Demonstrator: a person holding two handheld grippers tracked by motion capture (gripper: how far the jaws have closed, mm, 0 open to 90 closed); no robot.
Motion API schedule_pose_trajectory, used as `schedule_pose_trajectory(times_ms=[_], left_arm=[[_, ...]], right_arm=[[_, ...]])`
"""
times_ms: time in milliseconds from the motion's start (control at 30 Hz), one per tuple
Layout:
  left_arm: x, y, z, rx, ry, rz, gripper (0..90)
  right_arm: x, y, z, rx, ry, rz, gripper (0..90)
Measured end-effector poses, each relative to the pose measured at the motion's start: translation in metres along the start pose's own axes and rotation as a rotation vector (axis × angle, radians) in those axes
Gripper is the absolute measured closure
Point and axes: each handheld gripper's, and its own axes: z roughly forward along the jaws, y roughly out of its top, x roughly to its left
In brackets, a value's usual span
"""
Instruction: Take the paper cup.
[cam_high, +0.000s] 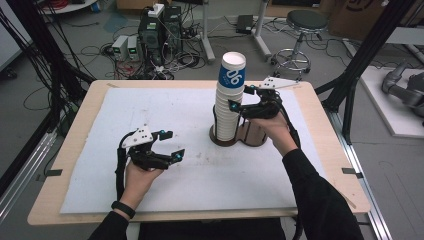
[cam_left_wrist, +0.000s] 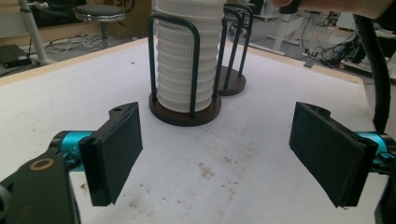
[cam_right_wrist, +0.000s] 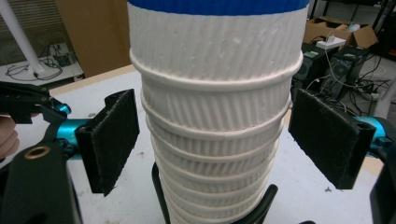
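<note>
A tall stack of white ribbed paper cups (cam_high: 229, 112), topped by a cup with a blue band (cam_high: 232, 75), stands in a dark wire holder on a round wooden base (cam_high: 220, 141). My right gripper (cam_high: 241, 98) is at the stack's upper right. In the right gripper view it (cam_right_wrist: 219, 140) is open, its black pads (cam_right_wrist: 109, 140) flanking the cup stack (cam_right_wrist: 215, 107) closely without pressing on it. My left gripper (cam_high: 173, 144) hovers open over the white mat, left of the stack. Nothing lies between its pads (cam_left_wrist: 114, 151), and the cup stack (cam_left_wrist: 184, 60) is ahead of it.
A second wire holder (cam_left_wrist: 233, 81) with no cups stands right behind the first, its base (cam_high: 256, 136) under my right hand. A white mat (cam_high: 200, 175) covers the wooden table (cam_high: 80, 125). Beyond the far edge are a stool (cam_high: 304, 22), computers and cables.
</note>
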Motion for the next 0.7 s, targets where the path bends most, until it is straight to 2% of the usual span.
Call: schedule_pose_trajectory(times_ms=[233, 533, 700], left_arm=[[0.000, 0.000, 0.001, 0.004, -0.005, 0.002, 17.1], [-0.001, -0.001, 0.003, 0.008, -0.013, 0.002, 17.2], [-0.001, -0.001, 0.003, 0.011, -0.011, -0.001, 17.2]], right_arm=[[-0.001, 0.001, 0.006, 0.004, 0.009, 0.011, 15.8], [-0.001, 0.003, 0.014, 0.007, 0.007, -0.008, 13.6], [-0.001, 0.004, 0.016, 0.009, 0.004, -0.002, 13.6]])
